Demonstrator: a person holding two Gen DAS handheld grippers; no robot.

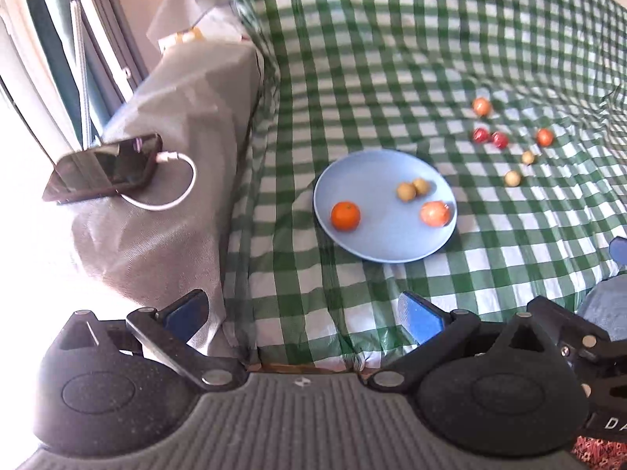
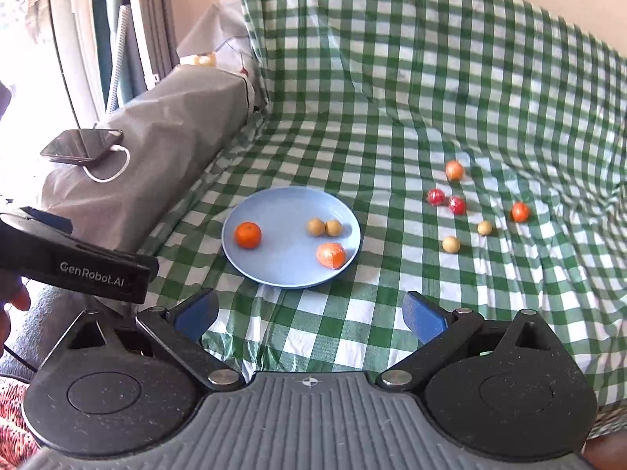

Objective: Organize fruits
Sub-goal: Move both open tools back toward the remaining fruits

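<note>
Collecting the loose fruits comes next: the blue plate [image 2: 290,274] already holds four, while six lie well apart on the checked cloth [image 2: 392,98]. Both the left gripper [image 1: 301,319] and the right gripper [image 2: 309,313] stand wide and empty. Approach the nearest pale fruit [image 2: 451,244] from above.

Left gripper [image 1: 303,313]: fingers [image 1: 421,323] spread wide, blue pads facing each other, nothing between them; pointing steeply downward. Its black body also shows at the left edge of the right wrist view, with part of a hand [image 2: 11,305] beneath it.

Right gripper [image 2: 309,315]: fingers [image 2: 425,321] likewise wide apart, empty, angled downward. Its black frame enters the left wrist view at the lower right. The two grippers sit side by side, close together.
</note>
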